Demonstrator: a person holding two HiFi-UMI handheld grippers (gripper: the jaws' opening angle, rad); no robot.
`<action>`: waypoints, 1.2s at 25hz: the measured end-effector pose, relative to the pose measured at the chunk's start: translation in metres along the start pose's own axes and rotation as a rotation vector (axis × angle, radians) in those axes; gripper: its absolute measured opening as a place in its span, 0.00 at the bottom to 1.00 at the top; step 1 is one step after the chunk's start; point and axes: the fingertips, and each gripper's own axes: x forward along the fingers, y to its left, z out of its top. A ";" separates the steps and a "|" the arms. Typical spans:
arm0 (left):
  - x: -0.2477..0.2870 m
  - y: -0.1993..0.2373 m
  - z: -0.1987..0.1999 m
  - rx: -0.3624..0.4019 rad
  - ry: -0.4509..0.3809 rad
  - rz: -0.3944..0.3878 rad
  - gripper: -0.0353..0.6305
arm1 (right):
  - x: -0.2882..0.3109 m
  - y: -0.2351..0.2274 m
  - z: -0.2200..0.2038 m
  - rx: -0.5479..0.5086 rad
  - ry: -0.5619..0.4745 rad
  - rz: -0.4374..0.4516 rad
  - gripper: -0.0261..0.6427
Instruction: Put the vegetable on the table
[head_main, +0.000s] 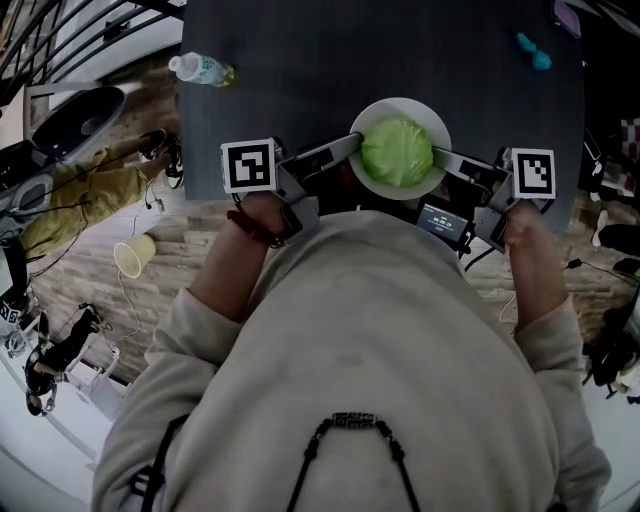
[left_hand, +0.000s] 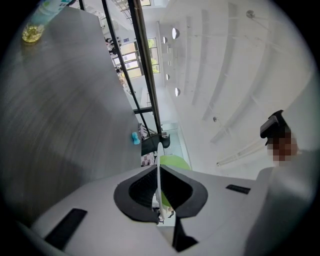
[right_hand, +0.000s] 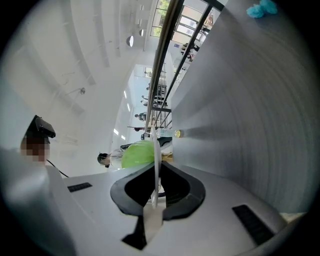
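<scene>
The left hand-held gripper (head_main: 352, 141) had its jaws pressed together on the thin white rim of a plate (head_main: 396, 103), which its own view showed edge-on between the pads. The right hand-held gripper (head_main: 441, 156) was clamped the same way on the opposite rim. On the plate sat a round green cabbage (head_main: 397, 152), filling most of it. The plate hung at the near edge of the dark desk (head_main: 350, 50), close to the person's chest. Whether it touched the desk surface could not be told.

The cabbage looked fairly light but round and loose on the plate, so it would likely roll if the plate tipped. Its outer leaves seemed soft enough to bruise under narrow jaws. The plate looked stiff, smooth and breakable, and the rim offered only a slim hold. Taking it at two opposite points and keeping it level seemed the sound way to carry it.

Counted: two hand-held grippers, one plate, one cabbage. Further out on the desk lay one bottle (head_main: 200, 70) at the far left and one small blue thing (head_main: 533, 52) at the far right, both well apart from the plate. One paper cup (head_main: 133, 255) lay on the floor (head_main: 150, 320) to the left.
</scene>
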 end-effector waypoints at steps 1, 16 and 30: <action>0.001 0.002 -0.001 -0.005 -0.006 -0.001 0.08 | 0.000 -0.002 0.000 0.002 -0.002 0.005 0.09; 0.012 0.043 0.007 -0.058 -0.032 0.035 0.08 | 0.008 -0.046 0.013 0.033 0.033 -0.034 0.09; 0.013 0.077 0.016 -0.064 -0.042 0.064 0.08 | 0.021 -0.073 0.026 0.041 0.054 -0.046 0.09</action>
